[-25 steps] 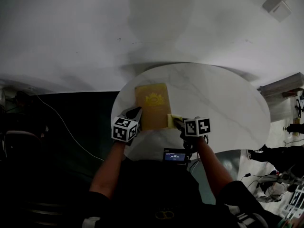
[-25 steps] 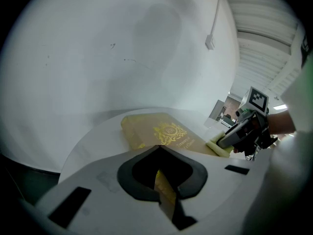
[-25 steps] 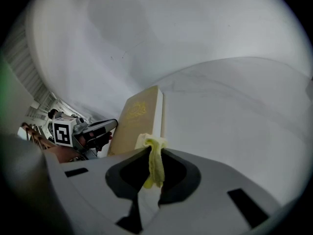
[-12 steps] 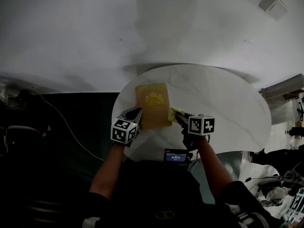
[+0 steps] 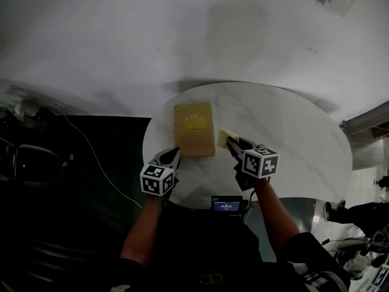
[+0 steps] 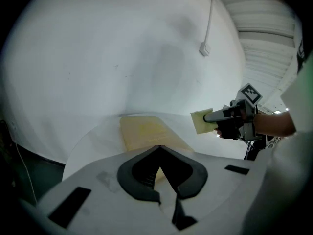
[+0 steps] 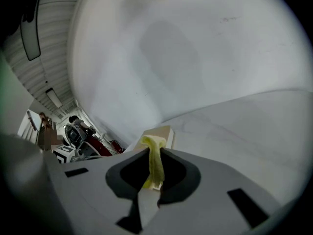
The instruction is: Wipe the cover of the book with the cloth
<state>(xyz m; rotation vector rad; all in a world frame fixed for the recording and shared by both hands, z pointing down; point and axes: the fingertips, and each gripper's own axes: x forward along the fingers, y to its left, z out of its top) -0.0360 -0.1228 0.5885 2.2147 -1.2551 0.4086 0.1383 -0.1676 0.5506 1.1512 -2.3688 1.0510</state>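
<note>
Here the book (image 5: pixel 194 129) lies flat and shut on the round white marble desk (image 5: pixel 292 139), towards its left side, with the tan cover and its gold emblem facing up. Nothing rests on the cover.

The right claw (image 5: pixel 234 145) is over the desk just to the right of the book, by the book's near right corner. Its own view shows the jaws clamped on the yellow cloth (image 7: pixel 154 163), which is bunched into a narrow fold that stands up between them and pokes out a little past the tips. In the head view the cloth shows as a pale yellow patch beside the book's right edge, not on the cover. From the left gripper view it looks lifted off the desk surface.

The left claw (image 5: pixel 173 156) sits at the near left corner of the book, close to the desk's near edge. In the left gripper view its jaws are pressed together with their tips meeting, and nothing is caught between them; the book lies just beyond those tips. Whether the tips touch the book cannot be told.

A small lit screen (image 5: pixel 226 204) sits at the near rim of the desk, between the person's two forearms.
</note>
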